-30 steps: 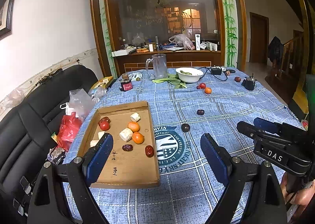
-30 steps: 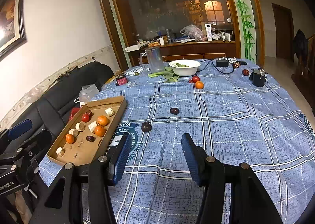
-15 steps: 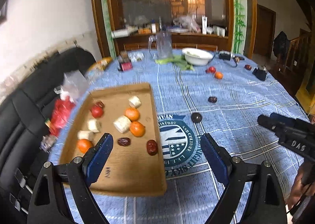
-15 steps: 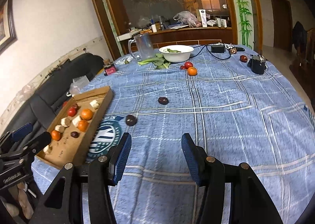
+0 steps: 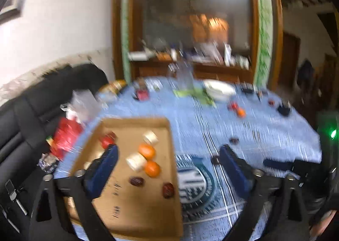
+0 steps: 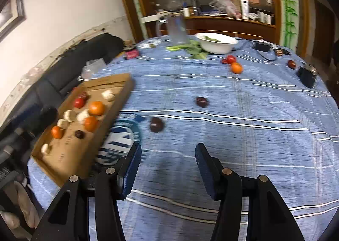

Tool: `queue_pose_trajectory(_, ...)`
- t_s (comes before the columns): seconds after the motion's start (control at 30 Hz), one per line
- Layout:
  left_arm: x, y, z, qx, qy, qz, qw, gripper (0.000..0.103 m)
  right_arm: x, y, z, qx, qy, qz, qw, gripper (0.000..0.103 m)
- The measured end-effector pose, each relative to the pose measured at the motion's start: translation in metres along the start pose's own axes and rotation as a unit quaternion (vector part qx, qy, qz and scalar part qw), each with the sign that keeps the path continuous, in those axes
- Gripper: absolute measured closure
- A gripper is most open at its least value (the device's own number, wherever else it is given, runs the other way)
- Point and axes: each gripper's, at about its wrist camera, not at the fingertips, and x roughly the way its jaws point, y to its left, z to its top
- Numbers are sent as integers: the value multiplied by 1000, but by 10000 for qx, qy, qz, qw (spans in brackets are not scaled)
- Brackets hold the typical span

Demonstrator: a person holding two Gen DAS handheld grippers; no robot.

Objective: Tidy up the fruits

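On the left of the worktop (image 6: 254, 118), which wears a blue checked cloth, we see a shallow cardboard tray (image 6: 70, 152) holding the sorted fruit: oranges (image 6: 96, 108), a red tomato (image 6: 78, 102), pale chunks and dark dates (image 5: 136, 181). More fruit lies loose on the cloth: a dark round fruit (image 6: 156, 124) just right of the tray, another dark fruit (image 6: 201, 101) beyond it, and an orange beside a tomato (image 6: 231, 58) near the white bowl (image 6: 216, 42).

Our left claw (image 5: 168, 169) hangs over the tray's near half, spread wide and empty; that view is blurred. Our right claw (image 6: 168, 169) hangs over bare cloth short of the dark round fruit, also spread wide with nothing in it.

A glass jug (image 6: 175, 29) and green leaves (image 6: 190, 49) stand behind, well apart.
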Motion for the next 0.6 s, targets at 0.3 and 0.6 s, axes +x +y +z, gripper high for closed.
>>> queue_pose_trajectory(0.3,-51,46,-3,-831,-279,30,9961,0,-22,73,-14,-727,-378,-114,9966,9)
queue_pose_trajectory(0.6,-66,75,-26,-913,-64,677,9935,0,-26,122,-35,-1175,-283,-136,9926,6)
